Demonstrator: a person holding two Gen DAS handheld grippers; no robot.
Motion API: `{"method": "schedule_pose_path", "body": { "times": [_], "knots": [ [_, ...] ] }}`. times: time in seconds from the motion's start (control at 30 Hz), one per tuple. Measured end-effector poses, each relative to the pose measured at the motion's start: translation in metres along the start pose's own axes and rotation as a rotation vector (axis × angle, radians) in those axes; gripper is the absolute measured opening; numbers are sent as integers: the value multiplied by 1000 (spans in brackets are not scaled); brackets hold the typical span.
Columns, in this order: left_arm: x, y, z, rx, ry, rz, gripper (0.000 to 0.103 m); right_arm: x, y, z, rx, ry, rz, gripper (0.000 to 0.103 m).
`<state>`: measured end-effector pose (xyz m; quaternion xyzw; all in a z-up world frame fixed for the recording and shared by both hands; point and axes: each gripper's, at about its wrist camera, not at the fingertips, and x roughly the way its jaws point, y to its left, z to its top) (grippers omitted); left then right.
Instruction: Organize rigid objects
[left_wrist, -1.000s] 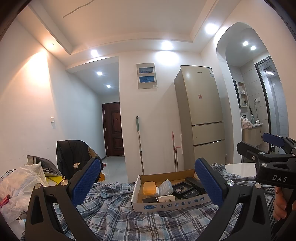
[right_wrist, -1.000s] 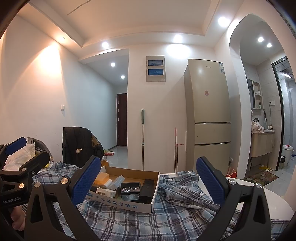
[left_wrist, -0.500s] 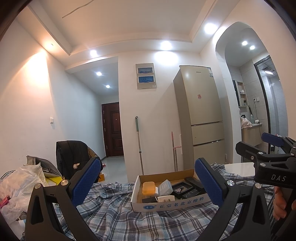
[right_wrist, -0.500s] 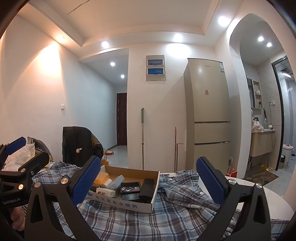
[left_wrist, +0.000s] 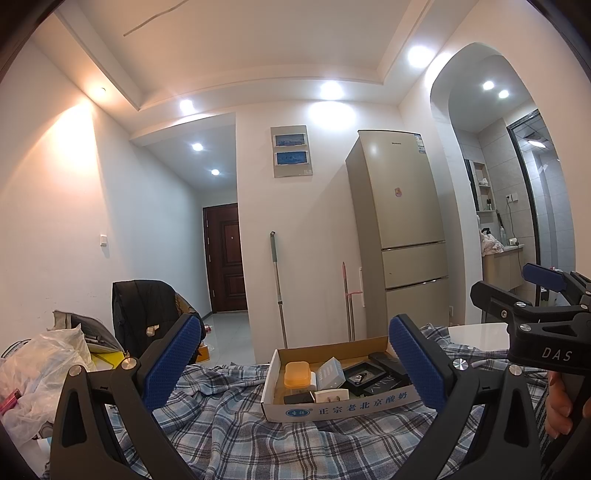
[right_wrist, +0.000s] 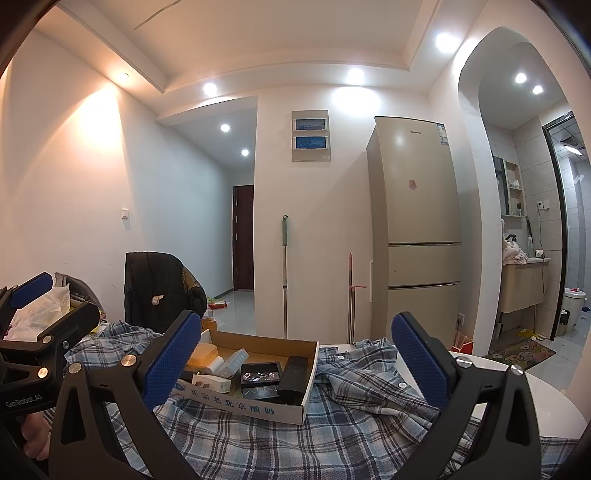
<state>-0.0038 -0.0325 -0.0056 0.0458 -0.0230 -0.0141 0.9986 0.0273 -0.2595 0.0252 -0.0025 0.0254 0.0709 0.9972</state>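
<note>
Both grippers, left gripper (left_wrist: 295, 363) and right gripper (right_wrist: 295, 363), are spread wide and empty, above a cardboard box (left_wrist: 343, 406) of small items. Only the right view shows the round white table (right_wrist: 554, 402).

White table (right_wrist: 546, 398) w/ plaid cloth (right_wrist: 295, 435); cardboard box (right_wrist: 295, 406) on cloth.

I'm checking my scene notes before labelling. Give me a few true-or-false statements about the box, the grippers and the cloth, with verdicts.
1. The cardboard box sits on a plaid cloth. True.
2. The left gripper holds the orange container. False: its jaws are wide open and empty; the container lies in the box.
3. The right gripper is open. True.
4. The box is empty. False: it holds several small items, including a black case.
5. The fridge is open. False: shut.
</note>
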Motion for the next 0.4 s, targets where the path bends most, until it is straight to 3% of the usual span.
{"method": "schedule_pose_path", "body": {
  "times": [0.4],
  "knots": [
    [0, 0, 0, 1, 0, 0, 103, 0, 0, 1, 0, 0, 0, 103]
  ]
}}
